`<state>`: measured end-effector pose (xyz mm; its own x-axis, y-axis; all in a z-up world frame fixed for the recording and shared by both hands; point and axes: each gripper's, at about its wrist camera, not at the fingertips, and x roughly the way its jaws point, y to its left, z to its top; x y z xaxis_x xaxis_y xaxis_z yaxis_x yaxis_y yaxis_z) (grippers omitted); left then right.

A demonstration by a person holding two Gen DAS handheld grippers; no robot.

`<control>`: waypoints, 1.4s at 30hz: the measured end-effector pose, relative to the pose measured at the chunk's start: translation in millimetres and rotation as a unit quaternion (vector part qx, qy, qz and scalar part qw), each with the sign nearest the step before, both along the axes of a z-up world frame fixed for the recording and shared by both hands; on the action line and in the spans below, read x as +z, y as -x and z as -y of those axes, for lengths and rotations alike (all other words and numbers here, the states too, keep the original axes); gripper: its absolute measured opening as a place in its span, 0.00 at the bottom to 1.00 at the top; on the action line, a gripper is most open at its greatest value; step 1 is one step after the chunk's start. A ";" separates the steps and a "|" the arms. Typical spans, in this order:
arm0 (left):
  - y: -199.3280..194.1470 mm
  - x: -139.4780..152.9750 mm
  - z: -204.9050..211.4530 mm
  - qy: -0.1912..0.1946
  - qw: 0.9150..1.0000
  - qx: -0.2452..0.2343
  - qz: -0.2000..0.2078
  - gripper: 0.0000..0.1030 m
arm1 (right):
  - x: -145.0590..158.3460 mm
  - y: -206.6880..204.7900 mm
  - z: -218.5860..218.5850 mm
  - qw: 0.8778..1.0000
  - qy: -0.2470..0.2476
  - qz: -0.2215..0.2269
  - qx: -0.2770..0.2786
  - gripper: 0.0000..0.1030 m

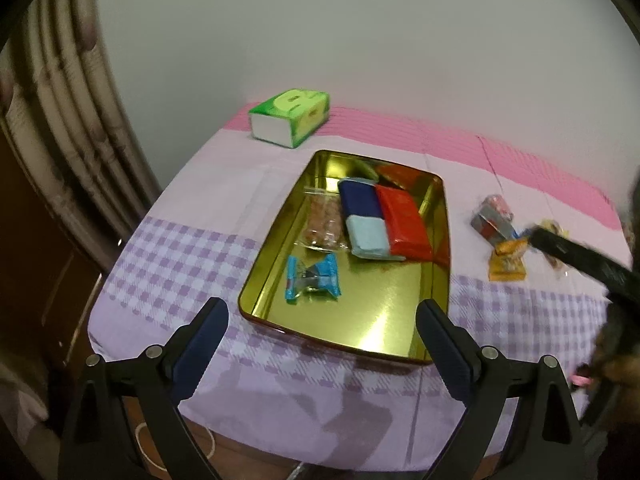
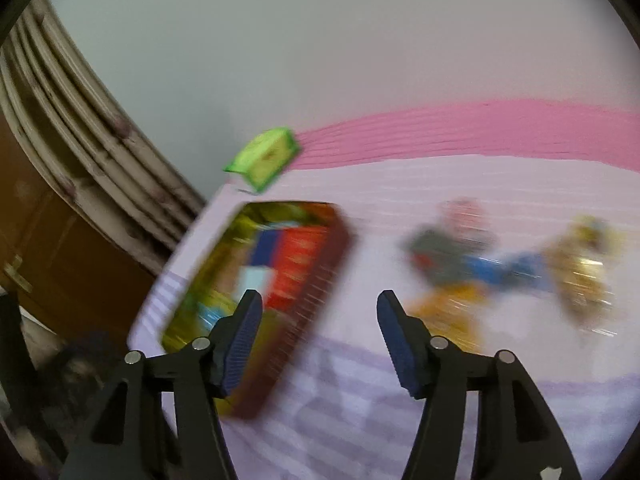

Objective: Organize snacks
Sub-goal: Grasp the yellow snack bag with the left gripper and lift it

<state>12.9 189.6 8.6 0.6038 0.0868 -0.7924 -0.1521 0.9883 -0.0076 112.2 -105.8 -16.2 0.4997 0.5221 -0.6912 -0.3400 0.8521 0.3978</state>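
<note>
A gold tin tray [image 1: 384, 320] lies on the purple checked cloth. In it are a red pack [image 1: 404, 220], a blue and pale blue pack [image 1: 364, 220], a clear bag of brown snacks [image 1: 324, 220] and a light blue wrapped snack [image 1: 312, 278]. Loose snacks [image 1: 500, 232] lie to the right of the tray, among them an orange packet [image 1: 508, 260]. My left gripper [image 1: 322, 320] is open and empty above the tray's near edge. My right gripper [image 2: 320, 312] is open and empty, between the blurred tray [image 2: 304, 336] and the loose snacks [image 2: 472, 268].
A green tissue pack [image 1: 290, 116] stands at the back left of the table, also seen in the right wrist view [image 2: 264, 158]. A pink band of cloth [image 1: 480, 136] runs along the wall. A curtain [image 1: 60, 120] hangs at the left. The table edge is just below my left gripper.
</note>
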 end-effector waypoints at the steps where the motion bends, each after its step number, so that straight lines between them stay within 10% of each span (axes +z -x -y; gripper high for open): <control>1: 1.3 1.6 4.8 -0.007 1.000 -0.008 0.002 0.92 | -2.1 10.6 20.5 1.000 0.023 0.006 -0.012 0.58; 8: 18.9 12.9 56.3 -0.029 0.992 -0.117 0.037 0.92 | -35.7 57.3 131.6 0.982 0.169 0.008 -0.085 0.59; 16: -21.1 10.5 131.4 -0.008 0.972 -0.234 0.005 0.92 | -70.2 80.6 199.0 0.977 0.170 -0.008 -0.127 0.59; 27: -136.3 -70.6 206.0 0.015 0.969 -0.214 -0.120 0.92 | -68.0 86.0 216.6 0.986 0.101 0.005 -0.129 0.68; 35: -169.7 -106.2 203.8 0.037 0.976 -0.164 -0.140 0.91 | -71.0 85.1 234.8 0.989 0.047 -0.007 -0.139 0.70; 39: -168.7 -111.4 208.3 0.045 0.976 -0.169 -0.129 0.47 | -73.5 83.1 234.2 0.990 0.042 -0.011 -0.136 0.72; 42: -159.6 -104.9 215.0 0.021 0.976 -0.179 -0.120 0.37 | -73.7 83.5 234.4 0.990 0.042 -0.012 -0.136 0.73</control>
<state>172.5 -25.4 -96.4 0.3864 -0.1310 -0.9130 0.1999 0.9782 -0.0557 28.7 -340.2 -89.9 0.5965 0.3111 -0.7399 -0.0851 0.9411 0.3272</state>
